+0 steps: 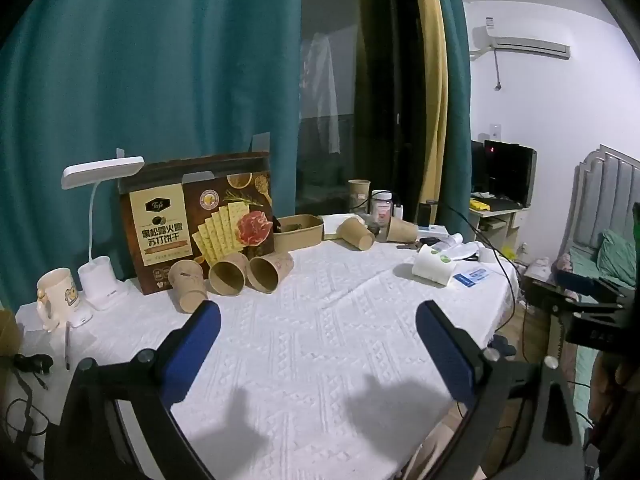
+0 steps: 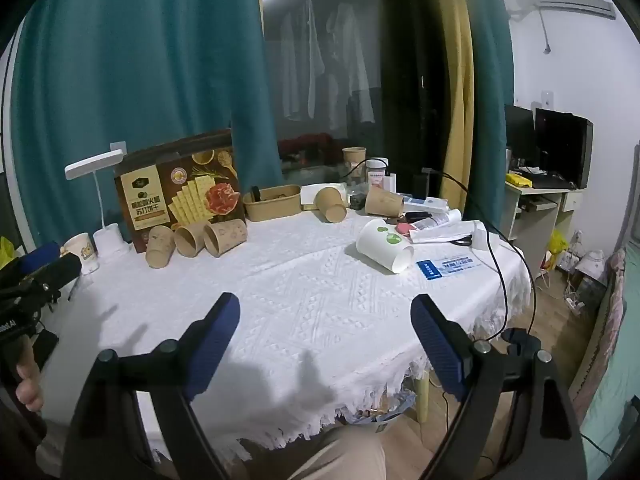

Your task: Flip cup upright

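A white paper cup with green dots (image 2: 384, 245) lies on its side at the right of the white tablecloth (image 2: 304, 288), mouth toward the table's right front; it also shows in the left wrist view (image 1: 434, 265). Three brown paper cups (image 1: 230, 274) lie on their sides in front of a cracker box; they show in the right wrist view too (image 2: 196, 240). Two more brown cups (image 2: 332, 204) lie tipped at the back. My left gripper (image 1: 318, 324) is open and empty over the cloth. My right gripper (image 2: 325, 316) is open and empty near the table's front edge.
A cracker box (image 1: 200, 224), a white desk lamp (image 1: 100, 216) and a cream mug (image 1: 56, 296) stand at the back left. A brown tray (image 1: 298, 232), a jar (image 1: 381, 206), papers and a black cable (image 2: 500, 272) crowd the back right. The table edge drops off at right.
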Demonstrator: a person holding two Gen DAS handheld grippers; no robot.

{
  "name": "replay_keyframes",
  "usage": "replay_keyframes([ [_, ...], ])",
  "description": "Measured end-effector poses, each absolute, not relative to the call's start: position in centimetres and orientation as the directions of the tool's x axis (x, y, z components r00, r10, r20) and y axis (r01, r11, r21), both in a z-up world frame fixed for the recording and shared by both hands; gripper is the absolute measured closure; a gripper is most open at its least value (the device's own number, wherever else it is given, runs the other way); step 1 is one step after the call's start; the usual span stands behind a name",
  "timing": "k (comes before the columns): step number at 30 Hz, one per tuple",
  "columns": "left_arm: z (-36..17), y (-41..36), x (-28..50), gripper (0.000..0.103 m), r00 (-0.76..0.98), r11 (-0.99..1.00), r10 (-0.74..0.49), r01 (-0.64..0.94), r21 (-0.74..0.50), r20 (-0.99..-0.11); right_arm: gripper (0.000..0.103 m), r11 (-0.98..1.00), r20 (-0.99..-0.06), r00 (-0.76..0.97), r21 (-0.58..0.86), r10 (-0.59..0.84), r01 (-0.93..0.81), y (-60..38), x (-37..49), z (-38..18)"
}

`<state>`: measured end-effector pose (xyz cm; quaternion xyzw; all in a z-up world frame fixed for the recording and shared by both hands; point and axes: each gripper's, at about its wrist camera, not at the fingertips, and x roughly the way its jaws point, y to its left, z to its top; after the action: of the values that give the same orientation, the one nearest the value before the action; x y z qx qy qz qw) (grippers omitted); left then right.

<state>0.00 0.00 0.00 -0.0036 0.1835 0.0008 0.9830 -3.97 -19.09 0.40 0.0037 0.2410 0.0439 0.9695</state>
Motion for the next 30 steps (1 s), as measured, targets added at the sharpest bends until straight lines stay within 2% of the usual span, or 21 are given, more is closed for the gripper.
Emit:
replay_keyframes([
  [30,0.08,-0.22,-0.1,0.005,0.939,0.999,-0.011,-0.002,-0.035,-0.344,0.017,0.996,-0.477,0.875,0.021,0.082,-0.081,-19.09,-3.78,0.16],
])
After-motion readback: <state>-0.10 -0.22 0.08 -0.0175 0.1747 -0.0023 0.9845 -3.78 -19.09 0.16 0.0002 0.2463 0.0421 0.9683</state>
